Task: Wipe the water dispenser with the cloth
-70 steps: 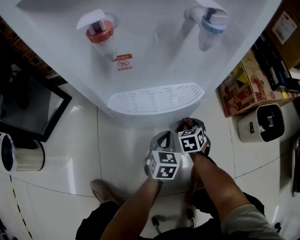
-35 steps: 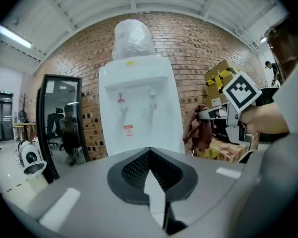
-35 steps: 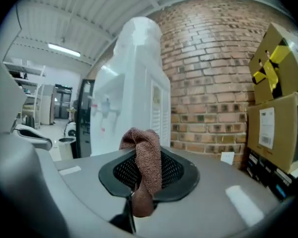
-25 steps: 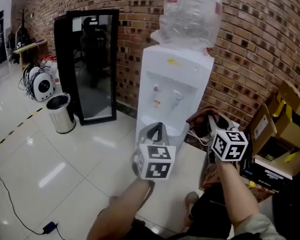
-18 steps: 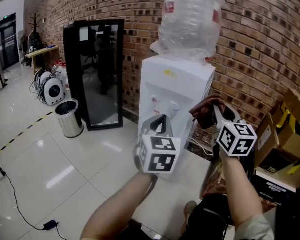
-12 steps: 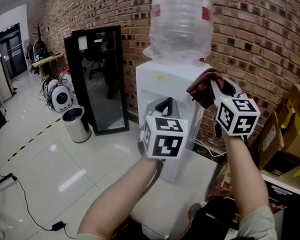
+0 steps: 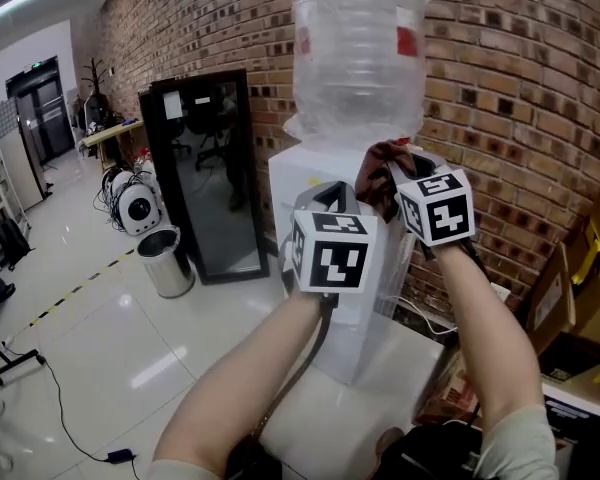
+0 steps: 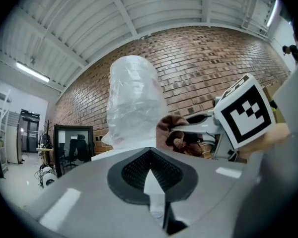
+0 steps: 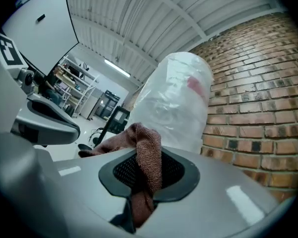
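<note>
The fingers (image 9: 223, 182) of the right gripper (image 7: 395, 173) are squeezed tight on the brown cloth (image 9: 148, 157), which sticks up between them and flops over to one side. Pinching it like that leaves a soft bunch out in front, so I think the cloth, and not the hard grey tips, would meet the machine. The fingers (image 8: 89, 197) of the left gripper (image 8: 151, 187) are pressed together with nothing between them. This one looks like a helper with no job right now, held close beside the other. Both grippers point level, side by side, up by the top of the white water dispenser (image 7: 352, 333), just under the big clear bottle (image 7: 355, 48) that sits upside down on it. The cloth is right by the dispenser's top edge, near the bottle's neck, but I cannot tell if it touches. My guess is the wiping begins up there and then goes down the front. The dispenser stands against the brick wall (image 7: 520, 88).
</note>
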